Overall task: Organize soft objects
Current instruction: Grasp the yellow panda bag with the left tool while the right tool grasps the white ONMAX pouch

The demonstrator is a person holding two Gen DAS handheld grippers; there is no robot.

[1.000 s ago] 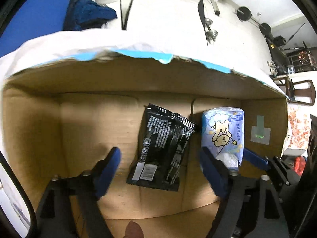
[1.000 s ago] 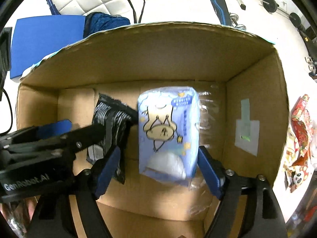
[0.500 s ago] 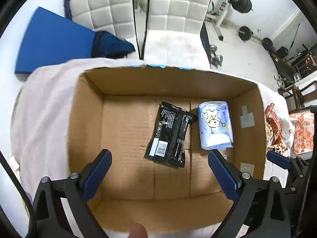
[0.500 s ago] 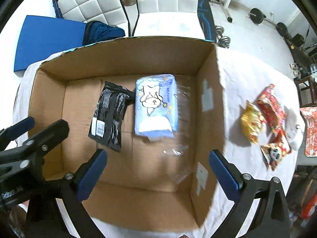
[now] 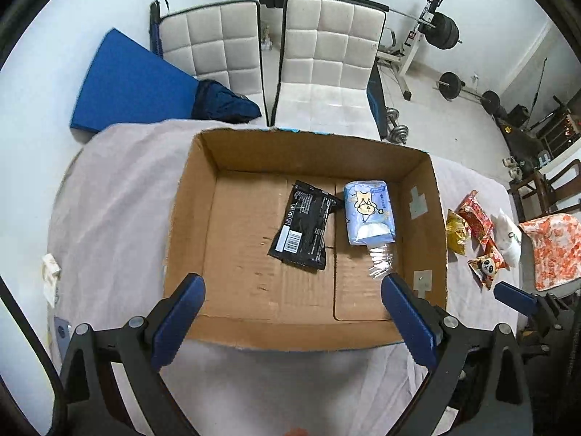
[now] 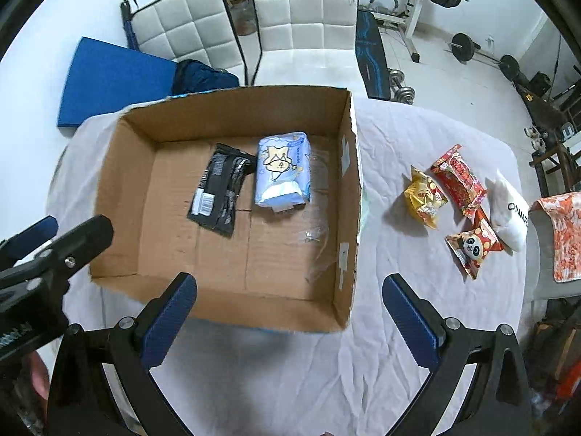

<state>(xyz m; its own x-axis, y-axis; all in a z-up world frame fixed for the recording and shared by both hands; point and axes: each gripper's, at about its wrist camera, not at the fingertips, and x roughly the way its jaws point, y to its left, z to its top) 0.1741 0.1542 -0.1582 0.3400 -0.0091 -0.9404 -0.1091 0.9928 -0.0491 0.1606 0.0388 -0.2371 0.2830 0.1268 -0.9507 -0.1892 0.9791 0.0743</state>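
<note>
Two soft packs lie flat on the floor of the open brown cardboard box (image 6: 348, 167): a black foil packet (image 6: 218, 192) with a white barcode label, and just right of it a pale blue tissue pack (image 6: 283, 174) printed with a cartoon animal; their far corners look to touch. The small blue print on the tissue pack is too fine to read. Clear crumpled plastic film (image 6: 316, 232) lies near the tissue pack's near end.

Four more soft packs sit on the white cloth-covered table (image 6: 399, 327) right of the box, well apart from it: one yellow snack bag (image 6: 425, 196), one red patterned snack bag (image 6: 459, 180), one red bag with a panda face (image 6: 472, 247), and one white pouch (image 6: 510, 210) lettered "ONM", the rest cut off by its edge.

Both tools hover above the table's near edge, pointing down and forward. The left tongs (image 5: 290, 321) stand wide apart over the box's near wall, holding nothing. The right tongs (image 6: 290, 318) are likewise spread wide and hold nothing, set over the box's near right corner. Part of the left tool's black body, seen at the left of the right wrist view, carries white lettering too cropped to read.

Two white quilted chairs (image 6: 301, 11) stand beyond the table.
</note>
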